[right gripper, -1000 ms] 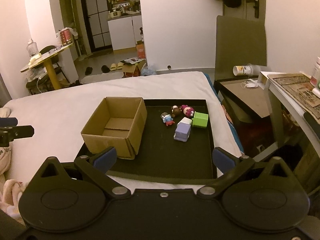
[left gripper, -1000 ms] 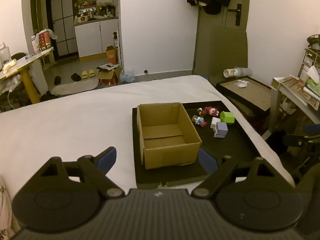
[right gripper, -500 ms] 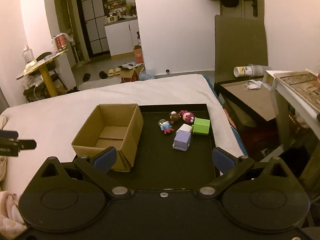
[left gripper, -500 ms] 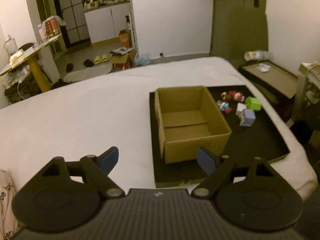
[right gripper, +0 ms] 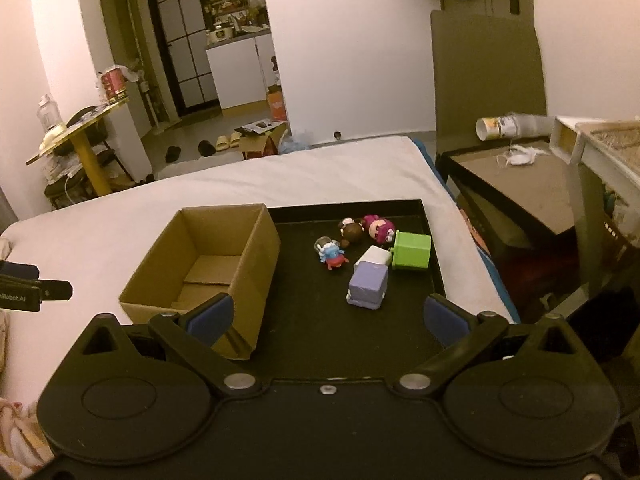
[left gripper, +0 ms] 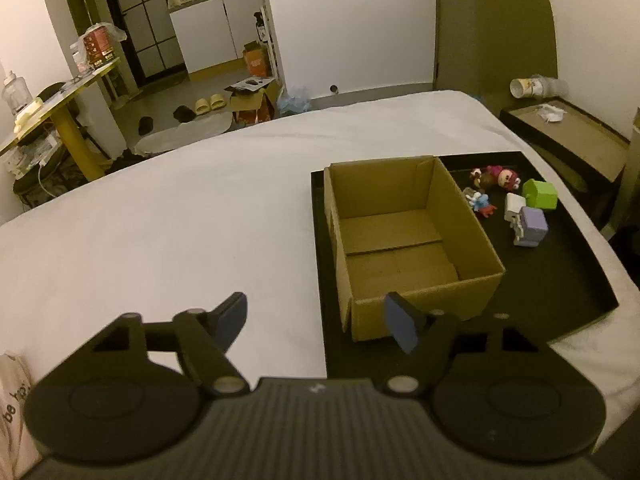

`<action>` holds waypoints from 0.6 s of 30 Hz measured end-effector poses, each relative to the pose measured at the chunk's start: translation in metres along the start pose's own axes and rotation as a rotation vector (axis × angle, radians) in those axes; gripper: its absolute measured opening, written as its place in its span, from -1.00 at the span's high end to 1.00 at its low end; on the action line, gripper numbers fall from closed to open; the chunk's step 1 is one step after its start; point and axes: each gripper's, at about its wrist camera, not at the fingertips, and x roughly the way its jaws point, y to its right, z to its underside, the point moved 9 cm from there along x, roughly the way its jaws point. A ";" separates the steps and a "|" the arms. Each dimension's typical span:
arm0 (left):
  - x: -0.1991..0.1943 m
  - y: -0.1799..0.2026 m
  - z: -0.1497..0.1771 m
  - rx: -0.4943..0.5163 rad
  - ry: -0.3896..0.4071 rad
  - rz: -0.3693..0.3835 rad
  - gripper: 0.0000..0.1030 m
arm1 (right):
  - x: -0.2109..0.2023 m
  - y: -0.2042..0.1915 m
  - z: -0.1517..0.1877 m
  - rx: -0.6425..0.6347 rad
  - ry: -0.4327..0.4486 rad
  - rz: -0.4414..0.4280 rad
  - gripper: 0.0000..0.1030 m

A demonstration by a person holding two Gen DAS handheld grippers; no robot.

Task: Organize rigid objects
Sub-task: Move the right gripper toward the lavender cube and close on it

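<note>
Hovering above the near edge of the black tray (right gripper: 434, 240), the right gripper (right gripper: 326, 316) is standing with its jaws spread wide and nothing between them, and the left gripper (left gripper: 316, 320) is hanging just as wide and empty near the front wall of the cardboard box (left gripper: 404, 240), which is sitting on the left half of the tray with its inside bare. The toys are lying in a tight cluster on the right half: a purple block (right gripper: 368, 284) is touching a white block (right gripper: 374, 256), a green cube (right gripper: 412, 250) is pressing against the white one, and a brown figure (right gripper: 352, 230), a pink figure (right gripper: 378, 228) and a small blue-and-red figure (right gripper: 330, 254) are sitting just behind and beside them. That crowding is looking like the main hazard, in my judgement: a wide-open finger coming down on the purple block is likely to be knocking the white block or the green cube sideways, or pinching two pieces at once. The rounded figures are probably going to be rolling or squirting out of a flat-pad grip if taken off-centre. The box is light and unanchored, so a careless bump from either gripper could be sliding it across the tray. The tray itself is resting on a soft white bed (left gripper: 180, 208), so heavy downward pressing could be tilting it and scattering the toys.
</note>
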 end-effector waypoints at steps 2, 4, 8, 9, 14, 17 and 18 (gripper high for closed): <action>0.008 -0.002 -0.003 0.008 -0.017 0.001 -0.25 | 0.008 0.003 0.000 0.020 -0.010 -0.020 -0.97; 0.017 -0.003 -0.005 0.015 -0.034 0.000 -0.16 | 0.016 0.005 0.000 0.024 -0.017 -0.035 -0.95; 0.033 -0.003 -0.012 -0.008 -0.078 0.034 0.03 | 0.037 0.011 0.002 0.034 -0.045 -0.032 -0.90; 0.038 -0.004 -0.015 -0.019 -0.093 0.044 0.05 | 0.043 0.013 0.002 0.041 -0.053 -0.028 -0.89; 0.061 -0.006 -0.025 -0.028 -0.154 0.043 0.29 | 0.069 0.023 0.001 0.068 -0.070 0.019 -0.84; 0.073 -0.006 -0.030 -0.014 -0.166 0.017 0.35 | 0.084 0.027 0.001 0.078 -0.084 0.031 -0.76; 0.076 -0.006 -0.030 -0.010 -0.170 0.014 0.35 | 0.089 0.028 0.000 0.079 -0.086 0.032 -0.76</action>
